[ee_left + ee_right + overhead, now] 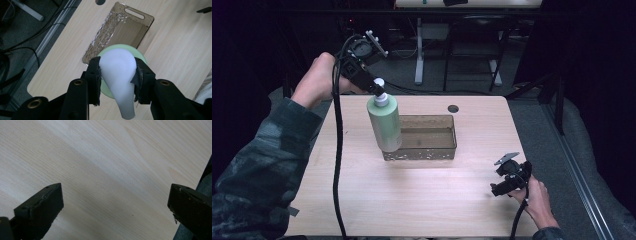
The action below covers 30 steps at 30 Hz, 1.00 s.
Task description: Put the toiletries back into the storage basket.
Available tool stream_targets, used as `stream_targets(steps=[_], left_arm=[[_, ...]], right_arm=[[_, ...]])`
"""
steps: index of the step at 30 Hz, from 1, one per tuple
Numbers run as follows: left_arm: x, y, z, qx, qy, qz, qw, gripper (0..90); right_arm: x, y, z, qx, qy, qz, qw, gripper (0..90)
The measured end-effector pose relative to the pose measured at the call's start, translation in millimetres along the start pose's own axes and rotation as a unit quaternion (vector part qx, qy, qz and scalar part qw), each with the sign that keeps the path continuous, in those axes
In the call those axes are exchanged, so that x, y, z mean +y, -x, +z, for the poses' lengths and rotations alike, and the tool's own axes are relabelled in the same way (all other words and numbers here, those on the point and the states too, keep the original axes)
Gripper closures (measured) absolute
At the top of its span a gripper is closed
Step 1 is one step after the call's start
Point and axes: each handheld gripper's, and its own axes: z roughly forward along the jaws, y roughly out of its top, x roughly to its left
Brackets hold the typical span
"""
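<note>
Item: pale green pump bottle (384, 124), held aloft over the left end of a clear brown bin (447, 148) — carry step in hand.

Left tongs (117, 75) clamped on the bottle's white pump head (117, 72), jaws pressing either side; bottle hangs slightly tilted, its base apparently level with the bin's near-left rim, though contact cannot be judged from above. Right tongs (504, 186) idle, jaws wide, low over bare counter (412, 195) near the right edge. Bin interior looks vacant. Next move likely calls for centring the bottle over the opening, lowering it inside, then releasing.
</note>
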Motion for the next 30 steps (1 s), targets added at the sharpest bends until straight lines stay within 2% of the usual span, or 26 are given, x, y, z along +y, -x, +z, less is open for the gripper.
stream_targets(steps=[9, 24, 30], left_arm=[[5.5, -7.0, 3.2, 0.005, 0.004, -0.008, 0.9999, 62.8], [17.7, -14.8, 8.9, 0.012, -0.001, -0.002, 0.9999, 62.8], [18.8, -19.2, 10.4, 0.017, 0.001, -0.006, 0.9998, 62.8]], right_arm=[[-0.2, 0.2, -0.1, 0.001, 0.001, 0.0, 1.0, 0.0], [-0.5, -0.6, -0.3, 0.003, -0.001, 0.0, 1.0, 0.0], [-0.4, -1.2, -0.4, 0.001, -0.001, -0.002, 1.0, 0.0]])
